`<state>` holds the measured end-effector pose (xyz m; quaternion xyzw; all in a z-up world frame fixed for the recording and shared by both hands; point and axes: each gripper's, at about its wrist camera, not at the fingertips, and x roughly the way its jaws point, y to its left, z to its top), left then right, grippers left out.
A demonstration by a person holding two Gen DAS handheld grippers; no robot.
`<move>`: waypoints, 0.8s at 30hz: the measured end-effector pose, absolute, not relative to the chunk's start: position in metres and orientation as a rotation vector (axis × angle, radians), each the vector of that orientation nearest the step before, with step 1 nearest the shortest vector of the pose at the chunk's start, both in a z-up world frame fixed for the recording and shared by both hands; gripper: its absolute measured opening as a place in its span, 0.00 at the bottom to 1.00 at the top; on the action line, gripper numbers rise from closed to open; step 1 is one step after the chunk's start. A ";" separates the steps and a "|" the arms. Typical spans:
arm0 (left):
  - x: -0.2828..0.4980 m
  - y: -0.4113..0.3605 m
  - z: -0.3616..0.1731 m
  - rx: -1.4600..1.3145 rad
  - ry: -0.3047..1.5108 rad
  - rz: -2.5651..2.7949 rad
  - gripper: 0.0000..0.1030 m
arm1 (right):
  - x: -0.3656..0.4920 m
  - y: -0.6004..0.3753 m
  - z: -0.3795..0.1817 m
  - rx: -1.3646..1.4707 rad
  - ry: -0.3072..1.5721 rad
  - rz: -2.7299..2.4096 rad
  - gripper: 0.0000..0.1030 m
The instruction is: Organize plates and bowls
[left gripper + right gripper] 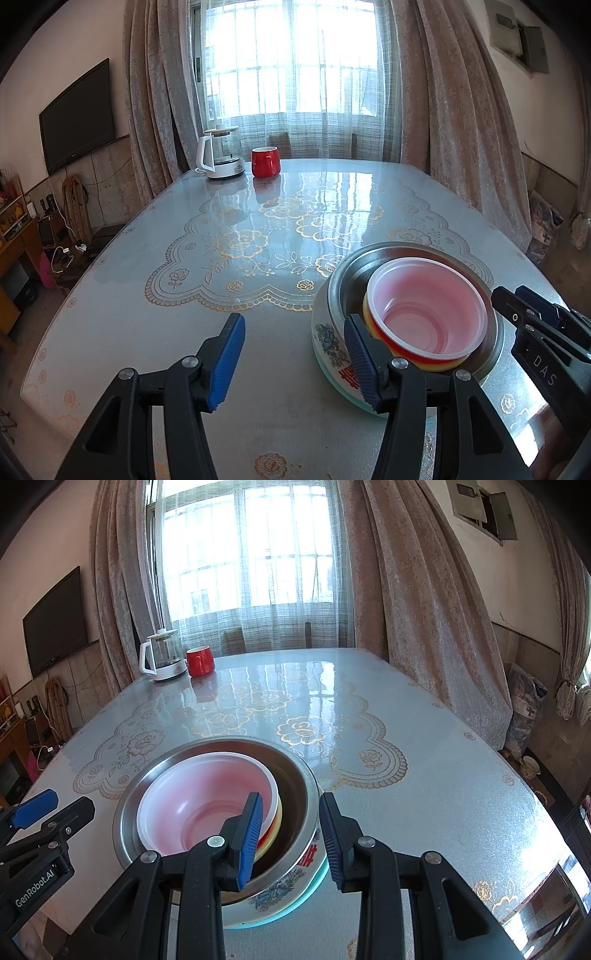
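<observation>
The stack [413, 317] sits on the table [184, 314], at the near edge, well away from the kettle [221, 158] and red mug [265, 161] at the window end. At the bottom is a teal plate [314, 882], then a flowered bowl [280, 890], a steel bowl [295, 775] nested in it, and a pink bowl [199, 801] over a yellow one [275, 827] inside that.

The left gripper [295, 360] stands open, its right finger against the stack's left side, its left finger over bare table. The right gripper [290, 840] is open too, jaws astride the steel bowl's right rim, one finger inside, one outside, not pinching it.
</observation>
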<state>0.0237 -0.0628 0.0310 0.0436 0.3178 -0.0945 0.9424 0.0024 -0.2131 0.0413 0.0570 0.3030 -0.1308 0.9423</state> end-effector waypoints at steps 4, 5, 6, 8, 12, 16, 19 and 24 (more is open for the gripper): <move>0.024 -0.063 0.031 0.089 0.648 -0.192 0.56 | 0.002 -0.213 0.041 0.118 0.618 -0.268 0.31; 0.024 -0.063 0.031 0.090 0.647 -0.192 0.56 | 0.002 -0.213 0.041 0.117 0.617 -0.268 0.31; 0.024 -0.063 0.031 0.090 0.647 -0.192 0.56 | 0.003 -0.213 0.041 0.118 0.619 -0.266 0.31; 0.024 -0.063 0.031 0.089 0.648 -0.192 0.56 | 0.002 -0.213 0.041 0.118 0.619 -0.267 0.31; 0.023 -0.064 0.032 0.090 0.643 -0.192 0.56 | 0.003 -0.213 0.041 0.117 0.620 -0.266 0.31; 0.023 -0.064 0.033 0.092 0.640 -0.192 0.56 | 0.004 -0.212 0.040 0.115 0.617 -0.264 0.31; 0.023 -0.064 0.033 0.093 0.639 -0.191 0.57 | 0.004 -0.211 0.040 0.114 0.618 -0.264 0.31; 0.023 -0.065 0.034 0.094 0.638 -0.191 0.57 | 0.004 -0.212 0.040 0.115 0.617 -0.265 0.31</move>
